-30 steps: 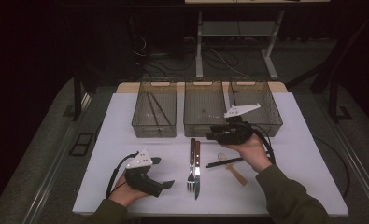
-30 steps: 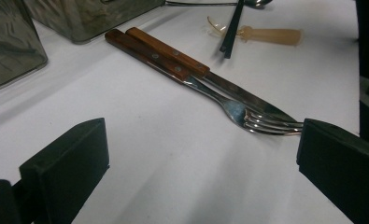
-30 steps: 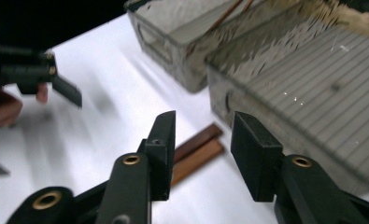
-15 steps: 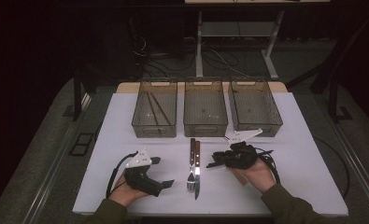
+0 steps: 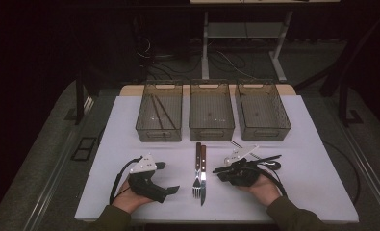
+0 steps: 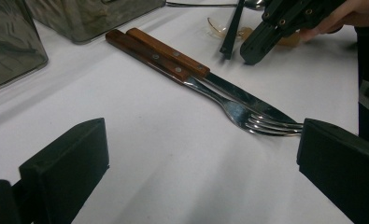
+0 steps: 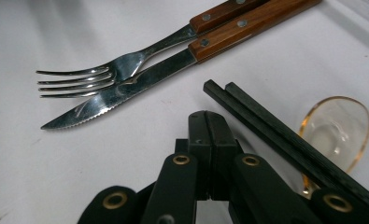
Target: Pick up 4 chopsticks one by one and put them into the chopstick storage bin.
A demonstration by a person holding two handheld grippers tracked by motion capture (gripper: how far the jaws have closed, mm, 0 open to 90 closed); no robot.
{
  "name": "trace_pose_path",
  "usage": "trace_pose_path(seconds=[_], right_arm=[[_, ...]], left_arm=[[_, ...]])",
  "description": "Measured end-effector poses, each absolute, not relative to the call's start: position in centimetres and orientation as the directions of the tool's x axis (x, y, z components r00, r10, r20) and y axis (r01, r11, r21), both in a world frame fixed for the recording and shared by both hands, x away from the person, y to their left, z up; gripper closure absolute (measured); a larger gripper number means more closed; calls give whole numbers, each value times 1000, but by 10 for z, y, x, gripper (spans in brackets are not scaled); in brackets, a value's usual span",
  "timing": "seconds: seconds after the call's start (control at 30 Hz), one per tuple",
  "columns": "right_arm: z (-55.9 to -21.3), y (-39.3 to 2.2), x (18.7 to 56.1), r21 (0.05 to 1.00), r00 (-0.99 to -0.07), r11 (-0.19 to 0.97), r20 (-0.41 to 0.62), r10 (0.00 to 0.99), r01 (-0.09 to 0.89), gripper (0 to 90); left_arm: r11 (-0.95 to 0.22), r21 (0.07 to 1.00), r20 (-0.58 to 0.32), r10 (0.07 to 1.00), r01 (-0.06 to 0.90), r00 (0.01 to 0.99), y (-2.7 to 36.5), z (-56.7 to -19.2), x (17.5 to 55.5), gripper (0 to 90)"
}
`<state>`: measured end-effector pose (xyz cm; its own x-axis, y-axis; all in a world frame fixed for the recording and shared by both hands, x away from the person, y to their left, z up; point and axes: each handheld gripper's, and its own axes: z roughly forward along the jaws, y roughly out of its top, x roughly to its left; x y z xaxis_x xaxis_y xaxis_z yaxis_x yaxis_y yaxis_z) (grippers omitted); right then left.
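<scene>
On the white tabletop (image 5: 312, 144), near its front edge and right of the middle: a pair of black chopsticks (image 5: 269, 157), lying flat, with the long axis almost along the front edge and only a little slanted.

As for the right tongs (image 5: 216, 170): clenched, pads pressed together with nothing between them, having just been closing. Pointing toward the left edge of the tabletop.

In the right gripper view, the chopsticks (image 7: 266, 130) just beside the right tongs (image 7: 212, 119), on the side away from the fork (image 7: 102, 74) and the knife (image 7: 126, 93). Running nearly parallel to the jaws, not across them, with the tips reaching slightly ahead of the shut pads. Crossing over a clear spoon (image 7: 336, 130) there; hard to tell whether touching it.

As for the left tongs (image 5: 171, 190): released, spread wide and holding nothing. Resting near the front edge, left of the middle, with the fork tines close to one jaw in the left gripper view. Well apart from the chopsticks (image 6: 232, 28), with fork and knife in between.

So, by judgement: clearly nearer with the right hand. Probably necessary first to open, then to shift sideways toward the right edge and to turn, in order to meet the pair across its length and not along it. Some risk of catching only one stick, or of pushing the spoon.
</scene>
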<state>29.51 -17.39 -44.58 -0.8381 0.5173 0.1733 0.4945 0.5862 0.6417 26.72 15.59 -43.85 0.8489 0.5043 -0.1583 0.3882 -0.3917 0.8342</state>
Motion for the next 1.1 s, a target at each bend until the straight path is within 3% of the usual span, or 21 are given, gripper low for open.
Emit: trace_pose_path(seconds=[1.1], right_arm=[[-447, -160, 312, 663, -819, 569, 121, 561, 487, 896]], left_arm=[[-393, 834, -155, 506, 387, 848, 156, -438, 267, 9]])
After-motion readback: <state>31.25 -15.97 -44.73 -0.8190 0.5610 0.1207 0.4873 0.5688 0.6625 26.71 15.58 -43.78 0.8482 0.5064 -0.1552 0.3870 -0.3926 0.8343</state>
